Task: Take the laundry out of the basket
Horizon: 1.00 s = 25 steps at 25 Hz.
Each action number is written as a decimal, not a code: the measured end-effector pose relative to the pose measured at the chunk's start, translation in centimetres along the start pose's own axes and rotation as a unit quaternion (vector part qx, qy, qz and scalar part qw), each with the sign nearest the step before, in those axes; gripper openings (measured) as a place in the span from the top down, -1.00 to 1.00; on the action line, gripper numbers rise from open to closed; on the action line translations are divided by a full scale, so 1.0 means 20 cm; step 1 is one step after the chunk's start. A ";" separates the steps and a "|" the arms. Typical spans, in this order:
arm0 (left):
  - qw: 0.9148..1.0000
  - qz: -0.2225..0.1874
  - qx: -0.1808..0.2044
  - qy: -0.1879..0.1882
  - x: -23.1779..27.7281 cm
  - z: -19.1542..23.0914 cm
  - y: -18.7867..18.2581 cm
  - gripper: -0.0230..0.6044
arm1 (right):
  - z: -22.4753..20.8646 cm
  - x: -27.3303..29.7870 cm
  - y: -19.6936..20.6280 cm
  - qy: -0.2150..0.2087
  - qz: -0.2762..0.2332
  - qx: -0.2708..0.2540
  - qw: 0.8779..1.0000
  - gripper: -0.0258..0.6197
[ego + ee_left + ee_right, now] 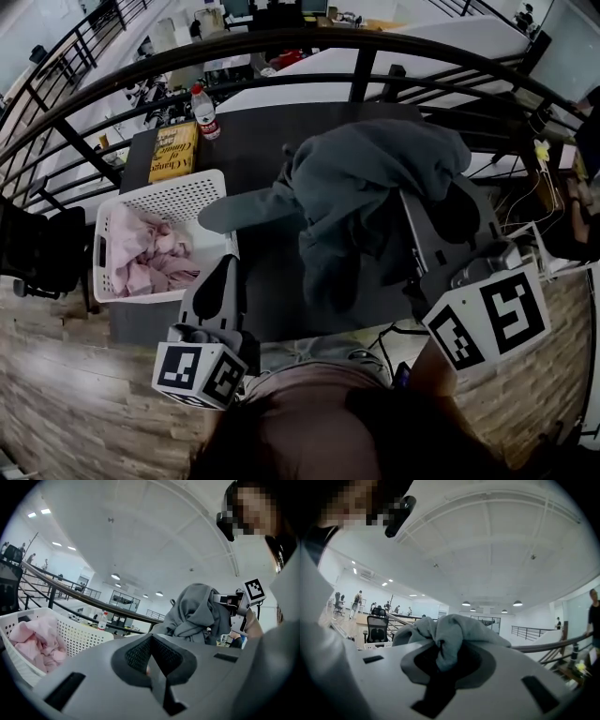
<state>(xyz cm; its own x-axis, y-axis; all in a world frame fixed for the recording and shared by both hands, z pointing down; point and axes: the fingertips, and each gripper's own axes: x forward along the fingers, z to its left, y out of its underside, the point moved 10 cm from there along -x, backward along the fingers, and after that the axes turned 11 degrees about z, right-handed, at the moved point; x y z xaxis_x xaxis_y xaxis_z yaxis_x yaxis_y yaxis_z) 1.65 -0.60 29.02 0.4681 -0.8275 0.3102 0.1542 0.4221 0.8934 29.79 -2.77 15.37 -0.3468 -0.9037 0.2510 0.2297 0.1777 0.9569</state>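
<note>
The right gripper [440, 651] is clamped narrow on a bunched fold of a grey sweatshirt [375, 178], held level with the cloth spilling over both jaws. The sweatshirt hangs in a heap over the dark tabletop [272, 141], right of the basket. One sleeve trails out to the left toward the basket's right wall, so its long axis runs left to right. Whether the sleeve end touches the rim cannot be told.

The left gripper [151, 644] sits low at the near left with its jaws drawn together and nothing plainly gripped. A faint pink fleck shows at the pads, too small to identify.

The white perforated basket [159, 202] stands at the left edge of the tabletop, just beyond and left of the left gripper. It holds a crumpled pile of pink laundry [145, 253]. The left gripper is clearly the nearer one to that pile, and the right is occupied and well apart from it.

The sweatshirt looks to be out of the basket and needs only to be set down on the open tabletop to the right. The pink pile is judged the remaining work. The basket's near wall lies between the left gripper and the pile, so a reach would have to go over the rim.

On the far left of the tabletop lie a yellow book [174, 150] and a water bottle [204, 112], both clear of the path. A dark railing [281, 42] curves behind.
</note>
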 end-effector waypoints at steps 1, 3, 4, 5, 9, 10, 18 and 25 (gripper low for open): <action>1.000 0.001 0.000 0.001 0.01 -0.03 0.01 0.93 | -0.02 -0.02 0.01 0.003 0.003 0.000 1.000 0.67; 1.000 0.004 0.001 0.003 0.02 -0.08 0.02 0.93 | -0.08 -0.05 0.05 0.012 0.010 0.002 1.000 0.67; 1.000 0.005 0.001 0.005 0.03 -0.11 0.03 0.93 | -0.11 -0.07 0.06 0.016 0.013 0.002 1.000 0.67; 1.000 0.006 0.002 0.006 0.04 -0.14 0.04 0.93 | -0.13 -0.09 0.08 0.021 0.015 0.004 1.000 0.67; 1.000 0.015 0.006 0.020 0.10 -0.25 0.06 0.93 | -0.25 -0.17 0.14 0.042 0.025 0.013 0.999 0.67; 1.000 0.017 0.007 0.024 0.12 -0.27 0.06 0.93 | -0.28 -0.18 0.15 0.047 0.027 0.015 0.998 0.67; 0.998 0.033 0.019 0.052 0.21 -0.40 0.11 0.93 | -0.45 -0.22 0.31 0.095 0.068 0.005 0.993 0.67; 0.996 0.052 0.027 0.069 0.29 -0.48 0.13 0.93 | -0.65 -0.22 0.48 0.139 0.108 0.020 0.984 0.67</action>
<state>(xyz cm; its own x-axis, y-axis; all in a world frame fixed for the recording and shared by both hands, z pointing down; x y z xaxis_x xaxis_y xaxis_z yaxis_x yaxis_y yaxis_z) 13.13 -0.81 30.03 0.5956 -0.7192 0.3578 0.0537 0.4800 0.8756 45.29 -2.06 21.62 -0.0306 -0.9135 0.4057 0.2333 0.3881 0.8916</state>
